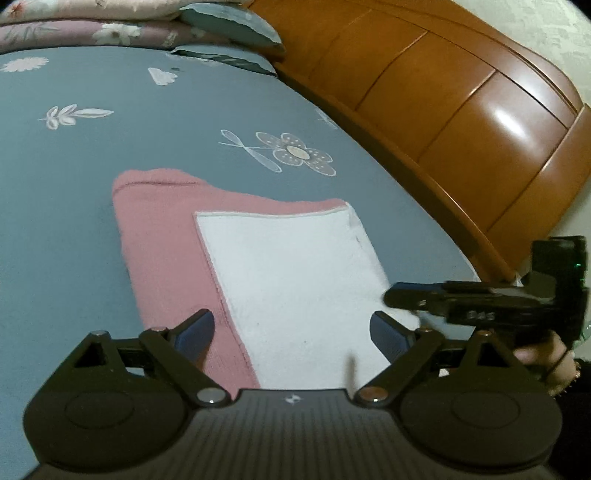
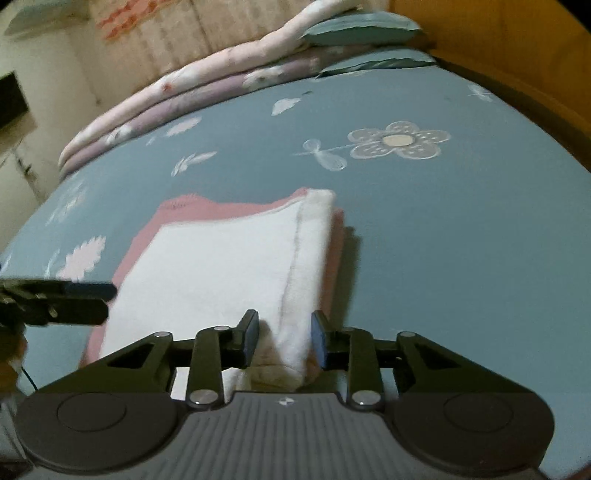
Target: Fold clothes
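1. We are counting two grippers, one in each hand. The left gripper (image 1: 291, 332) is hovering over the near end of the clothes with its jaws spread wide and nothing between them. The right gripper (image 2: 284, 339) has its jaws partly apart, with the near right edge of the white piece lying between the blue pads (image 2: 252, 332). We cannot tell whether the pads are pressing on the cloth.

2. We are seeing two pieces of clothing stacked: a white garment (image 1: 295, 280) with a soft, fleecy nap lying on top of a pink garment (image 1: 162, 236) with a fine ribbed knit. The white piece is showing as a folded rectangle with a stitched border. The pink one is sticking out past it on the left and at the far end, with a rounded corner.

3. Both are resting on one grey-blue bedsheet (image 1: 92, 155), smooth and printed with white flowers and leaves, near the bed's right side.

4. We are counting two teal pillows (image 1: 229, 22) stacked at the far corner, and beside them two folded quilts (image 2: 177, 92), one pale pink above one mauve, both floral.

5. One glossy orange-brown wooden headboard (image 1: 461, 110), curved and panelled, is running along the bed's right edge.

6. A hand (image 1: 546, 362) is gripping the right gripper's handle.
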A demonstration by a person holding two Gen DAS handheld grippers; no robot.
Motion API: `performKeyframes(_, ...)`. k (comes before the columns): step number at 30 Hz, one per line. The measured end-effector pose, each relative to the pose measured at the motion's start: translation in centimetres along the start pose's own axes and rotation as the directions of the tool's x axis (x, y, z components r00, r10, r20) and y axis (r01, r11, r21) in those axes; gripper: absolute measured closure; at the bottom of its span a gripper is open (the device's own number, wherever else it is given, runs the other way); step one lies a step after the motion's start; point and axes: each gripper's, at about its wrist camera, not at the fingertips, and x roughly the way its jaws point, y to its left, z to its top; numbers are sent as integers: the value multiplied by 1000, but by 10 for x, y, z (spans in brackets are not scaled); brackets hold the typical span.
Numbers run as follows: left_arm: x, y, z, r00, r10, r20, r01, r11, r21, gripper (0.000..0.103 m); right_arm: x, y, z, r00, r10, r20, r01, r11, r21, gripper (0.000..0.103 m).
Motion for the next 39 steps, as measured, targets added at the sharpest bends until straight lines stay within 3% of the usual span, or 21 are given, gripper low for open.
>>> performKeyframes(3,-9,-3,0,1000,1,11,-1,1000,-8,12,-21,13,-2,997,46,58,-47,999,16,65)
performKeyframes(6,-20,-9,-3,1000,12,19,-12,1000,-8,12,-35,30,-9,990,112,80,-113,993,13,55)
performKeyframes(8,-26,-12,-7,1000,23,18,-23,1000,-7,12,-33,42,-22,990,130,59,-131,991,12,53)
performKeyframes(10,-30,-16,-11,1000,27,7,-27,1000,-10,12,-28,51,-35,991,127,29,-127,992,8,52)
performKeyframes(14,-34,-22,-23,1000,10,-25,-10,1000,-11,12,-22,46,-54,999,25,-28,-24,998,53,50)
performKeyframes(16,-34,-25,-31,999,-3,-45,3,1000,-12,12,-30,44,-57,999,31,-11,-31,997,75,49)
performKeyframes(19,-30,-27,-43,996,-2,-85,1,1000,-8,12,-44,48,-58,1000,-2,21,1,998,68,33)
performKeyframes(27,-22,-30,-72,984,1,-176,-1,1000,-1,11,-59,49,-60,997,-47,62,42,996,80,25)
performKeyframes(31,-34,-32,-59,991,-12,-133,15,1000,16,11,-62,47,-65,997,-51,56,46,995,86,23)
performKeyframes(35,-42,-38,-26,998,33,-59,-28,996,84,11,-63,46,-67,997,-46,64,40,994,99,22)
performKeyframes(39,-27,-36,4,1000,22,-22,-20,995,93,11,-63,47,-68,997,-37,69,30,994,103,20)
